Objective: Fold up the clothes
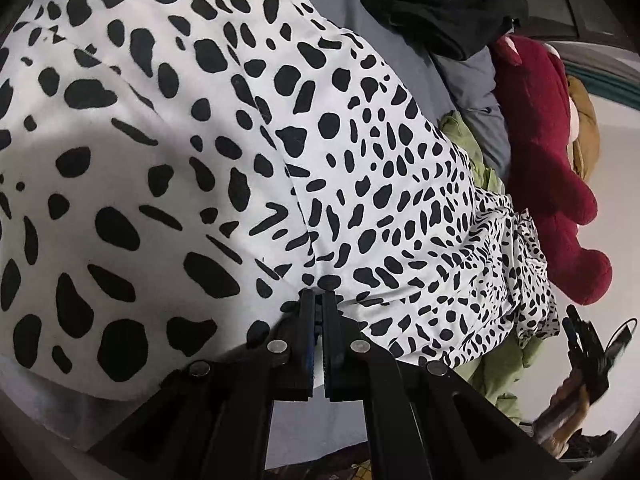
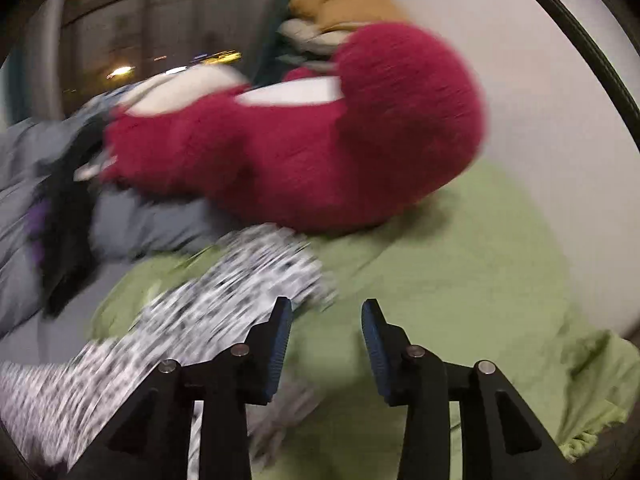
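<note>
A white garment with black spots (image 1: 248, 152) fills most of the left wrist view, spread over a grey bed. My left gripper (image 1: 319, 294) is shut on its near edge, a fold of white cloth pinched between the blue pads. The far end of the garment bunches up at the right, over a light green garment (image 1: 466, 136). In the blurred right wrist view my right gripper (image 2: 326, 312) stands open above the green garment (image 2: 460, 280), with the spotted garment (image 2: 224, 300) just left of its left finger. Nothing is between its fingers.
A dark red plush toy (image 1: 548, 152) (image 2: 320, 160) lies against the white wall beyond the garments, with a tan plush (image 2: 344, 6) behind it. Black and purple clothes (image 1: 444, 4) and a grey heap (image 2: 132, 224) sit further along the bed. My right gripper (image 1: 584, 344) shows at lower right.
</note>
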`<state>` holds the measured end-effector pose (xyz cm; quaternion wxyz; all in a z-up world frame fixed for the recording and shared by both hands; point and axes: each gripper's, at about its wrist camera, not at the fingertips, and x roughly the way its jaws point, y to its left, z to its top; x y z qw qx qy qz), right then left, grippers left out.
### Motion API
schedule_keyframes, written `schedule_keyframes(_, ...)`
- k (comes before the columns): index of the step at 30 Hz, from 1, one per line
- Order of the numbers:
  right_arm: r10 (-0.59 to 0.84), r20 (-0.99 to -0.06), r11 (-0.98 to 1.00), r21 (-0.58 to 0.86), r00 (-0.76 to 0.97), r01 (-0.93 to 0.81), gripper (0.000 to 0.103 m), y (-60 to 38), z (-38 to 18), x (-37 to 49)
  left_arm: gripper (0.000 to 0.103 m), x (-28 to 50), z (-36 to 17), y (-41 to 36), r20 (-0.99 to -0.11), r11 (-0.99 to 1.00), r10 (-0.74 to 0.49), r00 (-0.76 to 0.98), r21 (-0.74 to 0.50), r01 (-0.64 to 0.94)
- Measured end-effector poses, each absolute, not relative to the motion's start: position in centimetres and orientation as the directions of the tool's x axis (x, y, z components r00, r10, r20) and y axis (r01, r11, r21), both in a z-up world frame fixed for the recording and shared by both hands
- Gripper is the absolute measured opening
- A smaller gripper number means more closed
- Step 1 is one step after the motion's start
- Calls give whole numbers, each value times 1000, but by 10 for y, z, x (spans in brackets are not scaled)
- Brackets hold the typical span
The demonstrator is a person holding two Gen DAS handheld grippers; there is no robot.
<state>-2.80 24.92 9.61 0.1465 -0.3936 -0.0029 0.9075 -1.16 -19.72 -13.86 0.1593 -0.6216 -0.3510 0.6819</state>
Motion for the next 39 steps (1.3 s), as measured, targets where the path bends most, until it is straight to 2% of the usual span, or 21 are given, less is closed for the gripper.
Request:
schedule_keyframes(2,199,-726,-980,-126,-659,-157,53,228,88,-10,2,-11,-140,-197,-737,-704,652,-177,-675,220)
schedule_keyframes(5,193,-729,-976,-214,-656,-49,64,193,70,17,2,-12,-140,-194,-744,-711,643,-180,-668,222)
schedule_keyframes(7,182,-760,-975,-223,-623,-14,69,183,52,22,2,-10,-138,-193,-755,-724,630,-182,-655,214)
schedule_keyframes(9,199,-783,-971,-239,-589,-10,68,178,32,18,3,-7,-131,-188,-777,-759,597,-197,-628,175)
schedule_keyframes(11,282,-772,-945,-327,-569,-25,67,174,19,12,3,-2,-123,-182,-788,-782,577,-216,-609,132)
schedule_keyframes(18,417,-652,-773,-621,-633,131,72,122,-2,16,3,9,-109,-172,-749,-762,617,-241,-645,55)
schedule_keyframes(19,472,-629,-740,-664,-617,111,62,123,-10,9,3,9,-108,-170,-747,-760,620,-241,-648,52)
schedule_keyframes(20,506,-621,-723,-684,-598,98,40,127,-15,3,3,11,-107,-169,-744,-759,622,-244,-649,45)
schedule_keyframes(21,518,-638,-731,-676,-571,93,28,134,-21,-3,3,13,-106,-168,-741,-759,624,-247,-650,34)
schedule_keyframes(22,514,-668,-755,-650,-538,86,6,145,-24,-10,3,14,-105,-168,-738,-757,628,-245,-653,27)
schedule_keyframes(25,461,-702,-822,-568,-544,37,0,170,4,-17,3,15,-99,-163,-723,-744,649,-237,-668,2)
schedule_keyframes(32,523,-500,-795,-578,-690,-184,1,189,124,-46,3,7,-76,-139,-665,-693,699,-264,-720,-20)
schedule_keyframes(36,482,-538,-815,-566,-692,-128,1,184,130,-71,3,2,-70,-132,-664,-694,698,-269,-720,-22)
schedule_keyframes(37,449,-569,-831,-548,-689,-89,4,181,125,-73,3,1,-70,-131,-670,-699,693,-264,-715,-21)
schedule_keyframes(39,346,-644,-865,-501,-683,34,36,170,106,-59,3,0,-75,-132,-681,-707,688,-250,-707,-18)
